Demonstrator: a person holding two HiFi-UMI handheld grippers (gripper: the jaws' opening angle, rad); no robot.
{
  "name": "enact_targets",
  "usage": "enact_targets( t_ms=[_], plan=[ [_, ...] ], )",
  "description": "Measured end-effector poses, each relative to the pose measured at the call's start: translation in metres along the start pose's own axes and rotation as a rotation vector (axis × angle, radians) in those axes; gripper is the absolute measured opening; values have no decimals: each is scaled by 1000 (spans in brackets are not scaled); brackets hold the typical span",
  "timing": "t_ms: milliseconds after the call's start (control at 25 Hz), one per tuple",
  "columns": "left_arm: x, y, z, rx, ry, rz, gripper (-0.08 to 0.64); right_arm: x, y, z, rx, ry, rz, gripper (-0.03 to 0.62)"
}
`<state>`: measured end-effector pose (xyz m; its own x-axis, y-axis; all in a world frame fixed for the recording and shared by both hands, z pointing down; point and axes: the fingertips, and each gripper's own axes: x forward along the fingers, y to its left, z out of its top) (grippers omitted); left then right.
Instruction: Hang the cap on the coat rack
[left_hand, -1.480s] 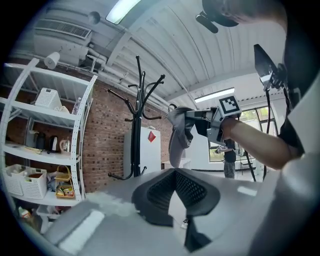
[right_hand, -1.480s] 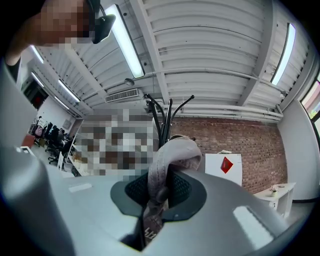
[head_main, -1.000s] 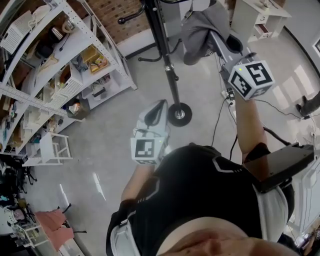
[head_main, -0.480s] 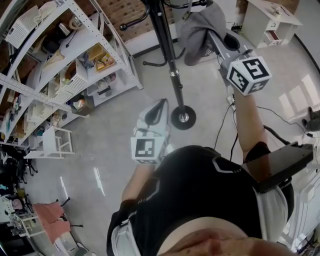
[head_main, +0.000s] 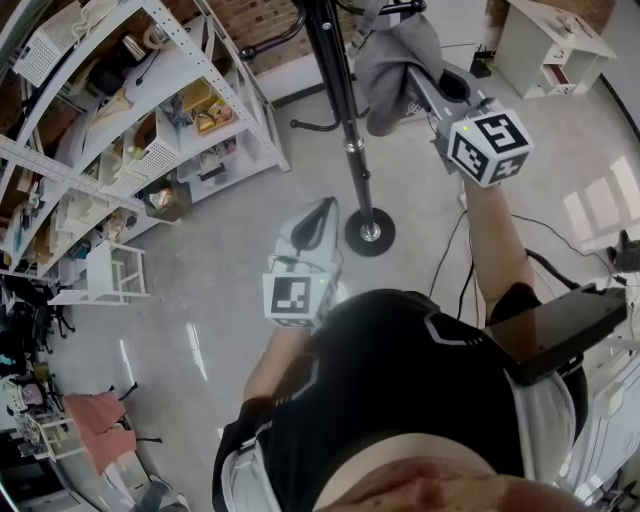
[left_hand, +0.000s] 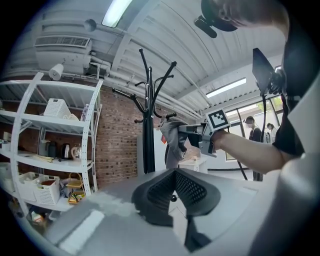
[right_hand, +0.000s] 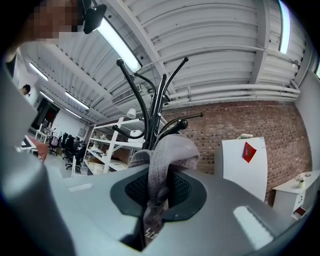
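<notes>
Brick wall backs the rack; my right hand-held gripper pinches the cap mid-frame, my left hand-held gripper sits closed, empty.

Two grey hand-held grippers, the left gripper and the right gripper, each carry one marker cube. There is one grey fabric cap and one black metal coat rack, far centre. One tall white metal shelving unit stands far left, with one small white step rack at left and one white cabinet far right. Two people stand far off by the windows.
</notes>
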<state>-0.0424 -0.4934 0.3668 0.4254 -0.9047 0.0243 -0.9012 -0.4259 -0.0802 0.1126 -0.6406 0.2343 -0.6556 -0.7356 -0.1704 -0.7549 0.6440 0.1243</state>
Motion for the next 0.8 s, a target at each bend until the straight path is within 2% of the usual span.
enact_targets(
  t_ms=[280,640,800],
  plan=[
    [-14,7,-9,-16,28,29,0,12,10,-26,44,38,18,35],
    [-36,18,-16,-23,41,57,0,11,17,-43,65,45,-5,41],
    [-48,23,-19,-35,49,64,0,6,21,-44,52,54,-28,120]
  ],
)
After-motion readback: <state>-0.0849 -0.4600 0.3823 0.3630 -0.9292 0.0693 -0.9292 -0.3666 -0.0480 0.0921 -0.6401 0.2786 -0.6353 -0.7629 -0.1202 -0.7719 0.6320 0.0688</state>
